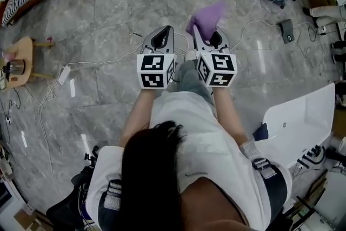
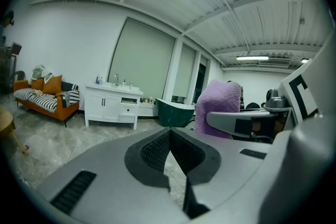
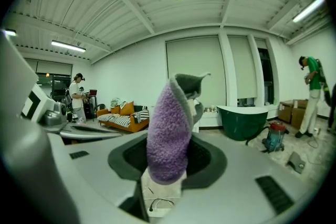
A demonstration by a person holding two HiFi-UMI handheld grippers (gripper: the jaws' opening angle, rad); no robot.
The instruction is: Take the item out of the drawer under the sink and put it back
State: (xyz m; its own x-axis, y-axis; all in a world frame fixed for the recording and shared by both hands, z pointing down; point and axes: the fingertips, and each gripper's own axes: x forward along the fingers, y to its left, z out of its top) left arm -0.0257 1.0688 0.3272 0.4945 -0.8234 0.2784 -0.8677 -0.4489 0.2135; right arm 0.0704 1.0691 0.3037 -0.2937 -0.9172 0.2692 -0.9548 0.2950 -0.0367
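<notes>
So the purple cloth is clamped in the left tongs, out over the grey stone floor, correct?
Not the left. The purple cloth is clamped in the right tongs, as the right gripper view shows. The left tongs are closed on nothing. The rest holds: the cloth is out over the grey stone floor.

The camera on my head looks steeply down from high up at the grey marble floor (image 1: 108, 19). The cameras on my left gripper (image 1: 162, 35) and right gripper (image 1: 210, 35) sit close behind the jaws, looking almost level. Both see the dark green oval bathtub (image 2: 176, 112) far ahead.
</notes>
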